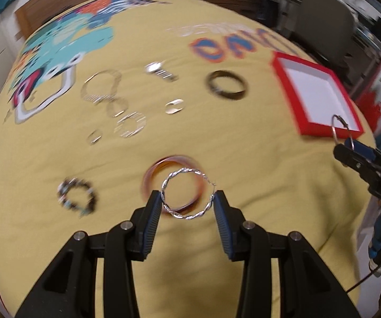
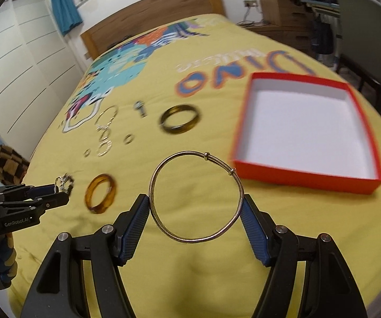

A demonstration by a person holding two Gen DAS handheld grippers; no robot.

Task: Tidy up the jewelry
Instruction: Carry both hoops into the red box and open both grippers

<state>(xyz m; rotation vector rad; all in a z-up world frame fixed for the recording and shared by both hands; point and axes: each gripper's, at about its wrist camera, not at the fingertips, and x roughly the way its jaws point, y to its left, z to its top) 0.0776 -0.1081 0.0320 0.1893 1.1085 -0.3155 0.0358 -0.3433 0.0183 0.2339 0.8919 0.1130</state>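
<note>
Above yellow bedspread (image 2: pixel 137 238) | left tool (image 1: pixel 187 198) grips twisted silver bangle (image 1: pixel 187 193) | right tool (image 2: pixel 196 206) grips plain bangle (image 2: pixel 196 156)

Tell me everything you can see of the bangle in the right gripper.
The bangle is a thin, plain wire hoop of pale gold-looking metal with two small sliding knots along its upper right arc. It is held between the right gripper fingers, whose blue ribbed pads press on its left and right sides, so it faces the camera as an open circle, lifted clear of the yellow bedspread. Nothing else touches it. The red box lies beyond it to the right.
</note>
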